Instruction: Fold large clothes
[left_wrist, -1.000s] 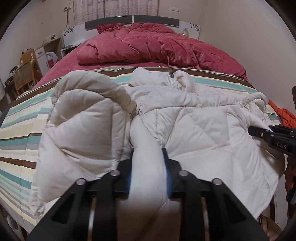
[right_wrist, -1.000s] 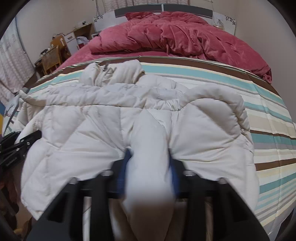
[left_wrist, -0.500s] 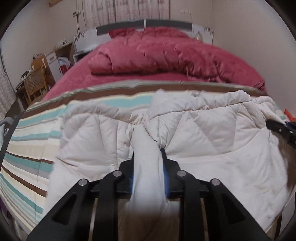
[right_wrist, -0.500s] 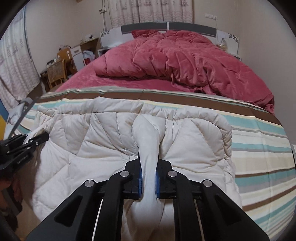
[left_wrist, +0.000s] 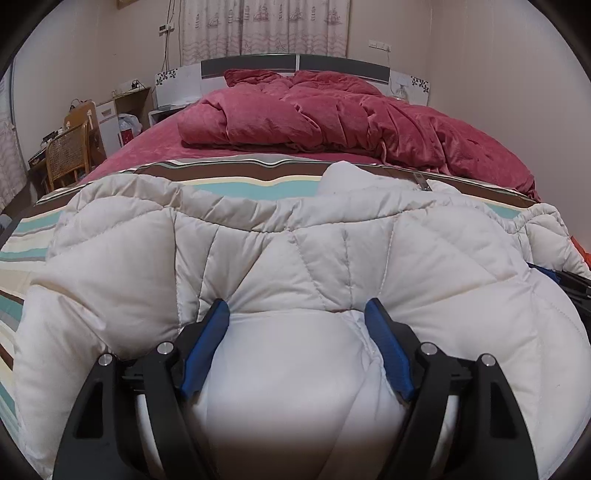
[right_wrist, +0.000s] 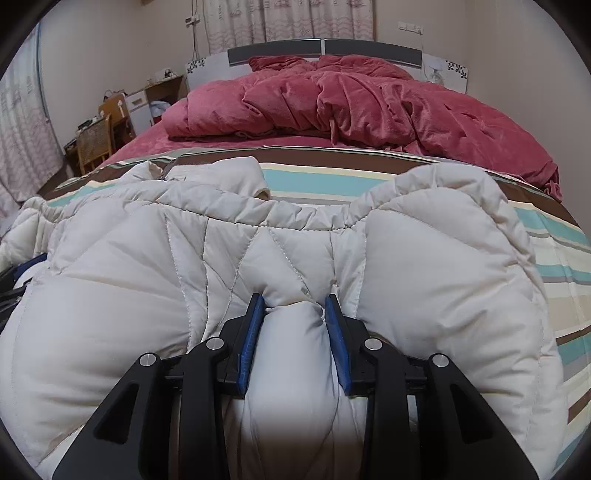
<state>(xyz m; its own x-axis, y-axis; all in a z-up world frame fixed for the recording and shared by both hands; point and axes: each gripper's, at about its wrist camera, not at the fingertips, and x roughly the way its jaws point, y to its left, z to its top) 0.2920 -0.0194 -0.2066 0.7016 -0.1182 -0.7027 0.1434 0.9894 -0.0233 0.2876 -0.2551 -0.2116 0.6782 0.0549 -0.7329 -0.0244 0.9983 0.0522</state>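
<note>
A cream quilted down jacket (left_wrist: 332, 258) lay folded across the foot of a bed, spread over a striped cover (left_wrist: 236, 186) of brown, teal and beige, its collar and zip (left_wrist: 421, 181) poking up at the far edge. The left tool (left_wrist: 297, 314) stood with its blue-padded fingers (left_wrist: 205, 347) spread wide, a thick bulge of the jacket between them; whether the pads pressed the fabric could not be told. The right tool (right_wrist: 294, 299) had its fingers (right_wrist: 251, 339) closer together, pinching a puffy roll of the same jacket. From the left wrist view the other tool showed only as a dark sliver at the right margin, half buried behind the jacket's edge. Beyond the striped cover a crumpled red duvet (left_wrist: 332, 114) was heaped before the headboard (left_wrist: 295, 64), with patterned curtains (left_wrist: 266, 26) above. A wicker-backed chair (left_wrist: 68, 155) and a cluttered desk (right_wrist: 162, 92) stood at the left of the bed. The jacket's near hem dropped out of frame under both tools, and its sleeves could not be made out separately. A scrap of orange (left_wrist: 583, 253) at the right edge was too cut off to identify
</note>
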